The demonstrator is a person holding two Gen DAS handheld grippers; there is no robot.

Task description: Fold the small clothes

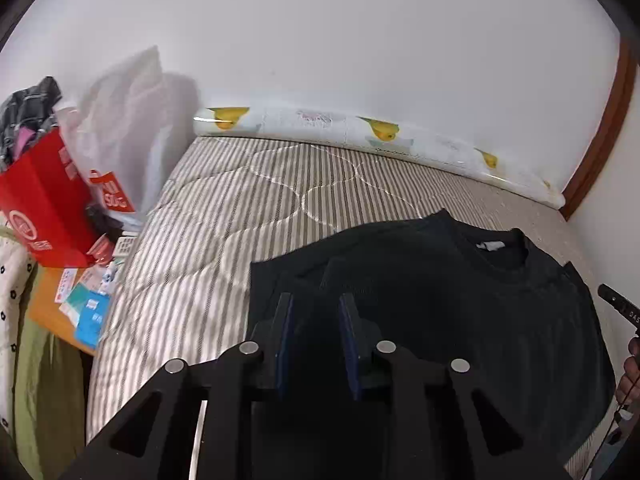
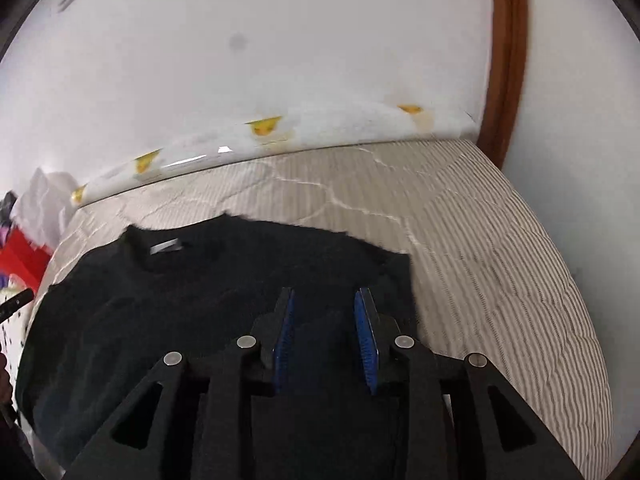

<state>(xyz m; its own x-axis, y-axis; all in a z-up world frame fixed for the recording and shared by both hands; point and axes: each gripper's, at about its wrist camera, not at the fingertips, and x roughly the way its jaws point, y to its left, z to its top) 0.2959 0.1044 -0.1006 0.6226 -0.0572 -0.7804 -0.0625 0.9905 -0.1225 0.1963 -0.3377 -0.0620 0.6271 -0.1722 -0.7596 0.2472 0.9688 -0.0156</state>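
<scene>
A black crew-neck top (image 1: 440,300) lies flat on the striped quilt, neck hole with a white label toward the wall; it also shows in the right wrist view (image 2: 200,300). Both sleeves look folded inward. My left gripper (image 1: 316,304) is open and empty, above the top's left side. My right gripper (image 2: 325,298) is open and empty, above the top's right side. The right gripper's tip shows at the edge of the left wrist view (image 1: 620,304).
The striped quilt (image 1: 220,232) covers the bed, with free surface left and right (image 2: 500,264) of the top. A rolled duck-print mat (image 1: 360,128) lies along the wall. A red bag (image 1: 44,200), a plastic bag (image 1: 120,128) and papers crowd the left bedside.
</scene>
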